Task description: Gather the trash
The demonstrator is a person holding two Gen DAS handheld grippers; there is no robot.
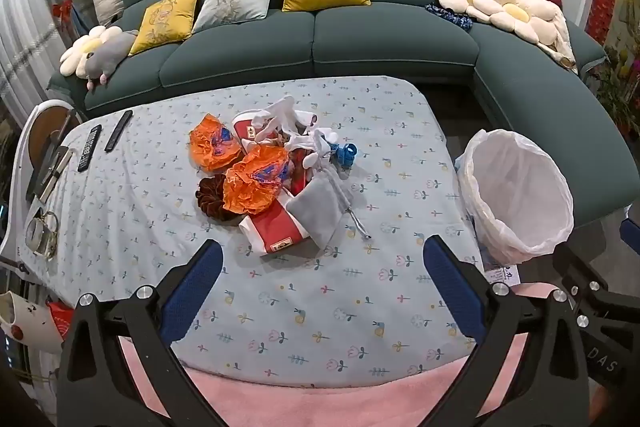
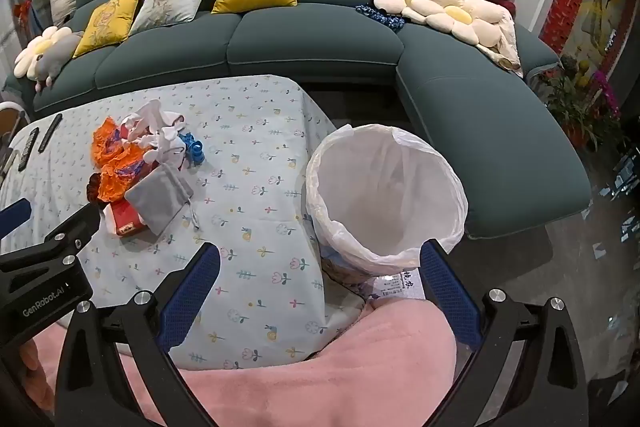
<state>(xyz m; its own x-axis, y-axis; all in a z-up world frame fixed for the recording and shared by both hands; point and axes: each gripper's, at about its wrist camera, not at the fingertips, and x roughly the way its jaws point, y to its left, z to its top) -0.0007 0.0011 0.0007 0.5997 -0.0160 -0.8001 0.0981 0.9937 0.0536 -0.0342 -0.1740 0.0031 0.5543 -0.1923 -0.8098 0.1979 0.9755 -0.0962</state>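
A heap of things lies mid-table on the flowered cloth (image 1: 360, 307): two crumpled orange wrappers (image 1: 252, 183) (image 2: 116, 167), red-and-white cartons (image 1: 276, 231) (image 2: 126, 221), white crumpled plastic (image 1: 288, 123), a grey drawstring pouch (image 1: 320, 207) (image 2: 158, 195), a brown scrunchie (image 1: 210, 193) and a blue clip (image 1: 344, 153) (image 2: 194, 151). A bin lined with a white bag (image 1: 520, 195) (image 2: 384, 195) stands off the table's right edge. My left gripper (image 1: 322, 269) hangs open before the heap, nothing between its fingers. My right gripper (image 2: 320, 273) is open too, in front of the bin.
Two remote controls (image 1: 102, 143) and a glass jar (image 1: 40, 235) lie along the table's left side. A teal corner sofa (image 1: 320, 39) with cushions and plush toys runs behind. Pink fabric (image 2: 320, 367) covers the near edge. Potted flowers (image 2: 580, 103) stand at the far right.
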